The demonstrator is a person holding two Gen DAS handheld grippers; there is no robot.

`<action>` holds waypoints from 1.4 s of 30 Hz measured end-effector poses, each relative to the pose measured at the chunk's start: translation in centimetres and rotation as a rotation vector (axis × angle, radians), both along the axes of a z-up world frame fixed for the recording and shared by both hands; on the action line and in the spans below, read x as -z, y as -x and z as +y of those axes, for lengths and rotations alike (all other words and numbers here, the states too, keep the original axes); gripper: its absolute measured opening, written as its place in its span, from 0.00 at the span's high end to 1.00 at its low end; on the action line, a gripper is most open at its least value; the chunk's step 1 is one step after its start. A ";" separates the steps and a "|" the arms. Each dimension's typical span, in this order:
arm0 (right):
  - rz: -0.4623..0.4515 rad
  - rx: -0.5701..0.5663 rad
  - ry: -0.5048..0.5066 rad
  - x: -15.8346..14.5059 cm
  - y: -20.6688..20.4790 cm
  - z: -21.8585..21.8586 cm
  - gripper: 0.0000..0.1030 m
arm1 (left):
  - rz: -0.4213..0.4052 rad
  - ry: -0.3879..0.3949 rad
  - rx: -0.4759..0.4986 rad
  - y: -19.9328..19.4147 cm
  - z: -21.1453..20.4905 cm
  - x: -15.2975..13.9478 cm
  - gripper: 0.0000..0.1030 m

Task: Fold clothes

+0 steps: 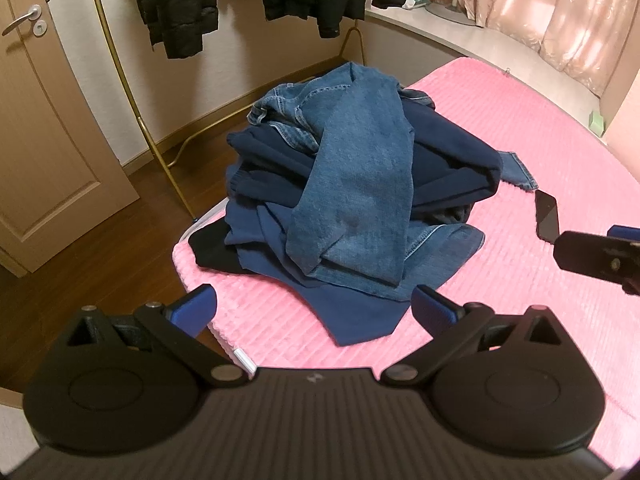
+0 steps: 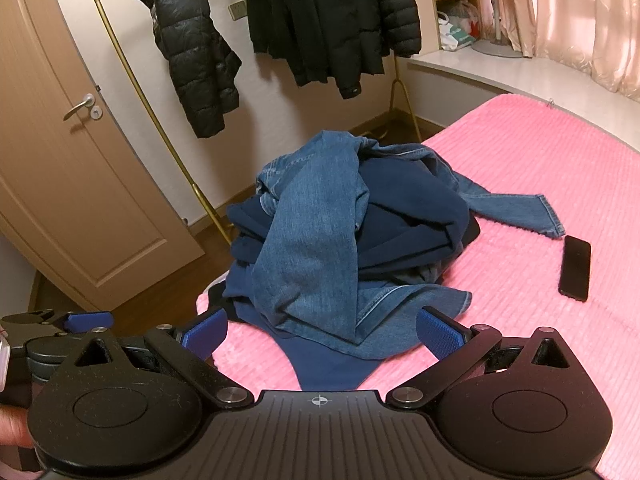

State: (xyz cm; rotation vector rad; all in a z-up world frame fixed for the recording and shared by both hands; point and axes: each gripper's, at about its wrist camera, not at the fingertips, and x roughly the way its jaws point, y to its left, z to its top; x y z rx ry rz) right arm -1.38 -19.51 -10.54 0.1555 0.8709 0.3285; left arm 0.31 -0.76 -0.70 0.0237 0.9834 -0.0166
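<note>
A heap of clothes lies on the corner of a pink bed [image 1: 520,280] [image 2: 520,184]. Blue jeans [image 1: 360,184] [image 2: 312,240] are draped over the top, with dark navy garments [image 1: 448,156] [image 2: 412,216] beneath and a blue garment [image 1: 356,316] [image 2: 332,368] at the bottom front. My left gripper [image 1: 314,308] is open just short of the heap, nothing between its blue pads. My right gripper [image 2: 322,332] is open as well, hovering over the blue garment's front edge. The left gripper's blue pad [image 2: 88,320] shows at the right wrist view's left edge.
A black phone [image 1: 547,216] [image 2: 576,268] lies on the bed right of the heap. Dark jackets [image 1: 180,4] [image 2: 332,20] hang on a gold rack [image 1: 132,92] [image 2: 160,120] behind. A door [image 1: 36,120] [image 2: 80,184] and wooden floor [image 1: 120,248] are to the left. A hand [image 2: 12,424] holds the left gripper.
</note>
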 end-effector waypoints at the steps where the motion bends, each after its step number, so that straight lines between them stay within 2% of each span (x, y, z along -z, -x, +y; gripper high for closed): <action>1: 0.001 0.000 -0.001 0.0 0.0 0.0 0.00 | 0.000 -0.001 0.000 0.0 0.0 0.0 0.01; 42: 0.021 0.005 -0.011 0.3 0.5 -0.7 0.00 | -0.003 -0.008 -0.011 1.0 -0.3 0.0 0.01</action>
